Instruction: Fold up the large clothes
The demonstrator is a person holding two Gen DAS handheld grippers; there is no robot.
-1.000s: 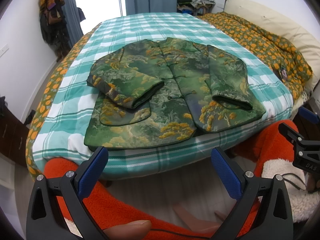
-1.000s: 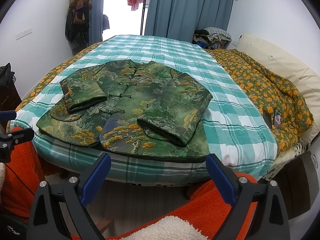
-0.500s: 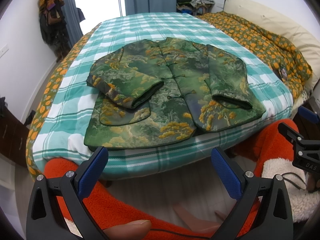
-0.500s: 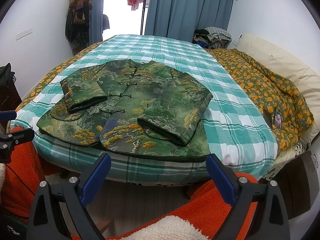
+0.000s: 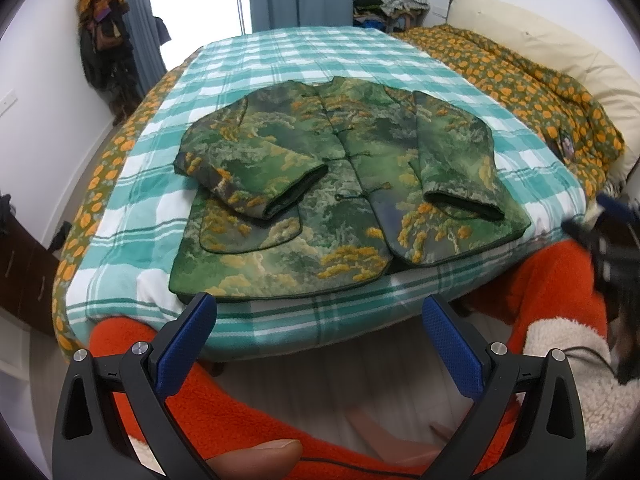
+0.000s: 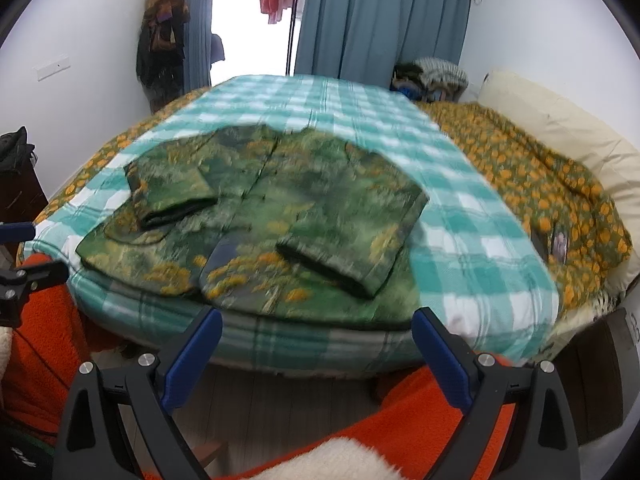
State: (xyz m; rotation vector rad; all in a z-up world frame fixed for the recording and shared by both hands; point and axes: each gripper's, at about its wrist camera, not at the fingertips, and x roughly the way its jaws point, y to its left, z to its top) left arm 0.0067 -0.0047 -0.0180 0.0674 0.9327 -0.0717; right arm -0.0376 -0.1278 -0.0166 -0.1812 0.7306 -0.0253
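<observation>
Both my cameras look forward along my fingers from just off the foot of the bed (image 5: 280,320), low and close to its near edge, facing up its length toward the curtains (image 6: 380,20). My left view sits further left, my right view further right. Both share the jacket (image 5: 344,184) and the checked blanket (image 6: 472,240); my right view is motion-blurred.

jackets: 1 (image 5: 340,184) | folded sleeves: 2 | beds: 1 (image 5: 132,216) | grippers: 2 | pillows: 1 (image 5: 560,56)
</observation>
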